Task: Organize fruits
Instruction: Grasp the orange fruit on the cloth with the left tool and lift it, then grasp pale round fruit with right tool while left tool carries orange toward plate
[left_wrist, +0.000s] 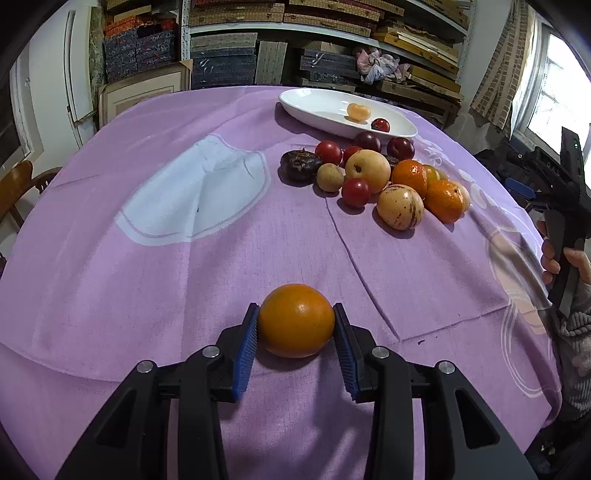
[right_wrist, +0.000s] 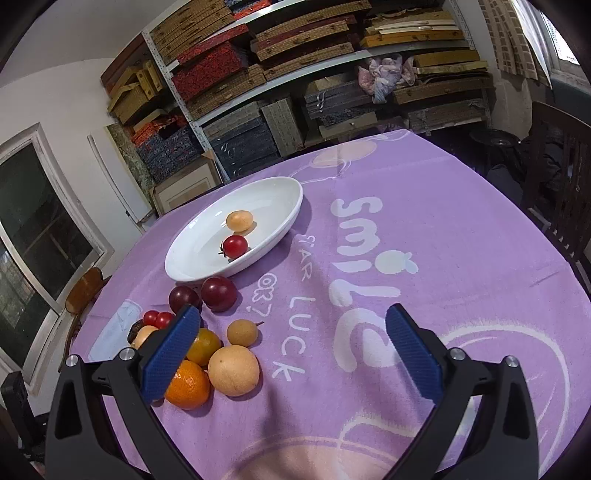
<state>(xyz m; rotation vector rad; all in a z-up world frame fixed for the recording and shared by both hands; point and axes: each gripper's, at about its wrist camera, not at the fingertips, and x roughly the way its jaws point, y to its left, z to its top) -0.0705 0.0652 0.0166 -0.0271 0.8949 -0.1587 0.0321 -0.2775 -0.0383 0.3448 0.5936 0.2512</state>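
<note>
1. A purple tablecloth (left_wrist: 184, 280) covered the table; shelves (right_wrist: 295, 74) of boxes stood behind.
2. The orange fruit (left_wrist: 296, 320) lay between my left gripper (left_wrist: 295, 321) pads, apart from the fruit pile (left_wrist: 373, 181) and white dish (right_wrist: 207, 254).
3. Both pads touched the fruit; my right gripper (right_wrist: 291, 343) hung wide open, empty.

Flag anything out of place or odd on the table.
One orange fruit sits alone near the table edge between the left claw's pads, well apart from the fruit pile. Only two small fruits lie in the white dish. Nothing looks spilled or damaged.
</note>
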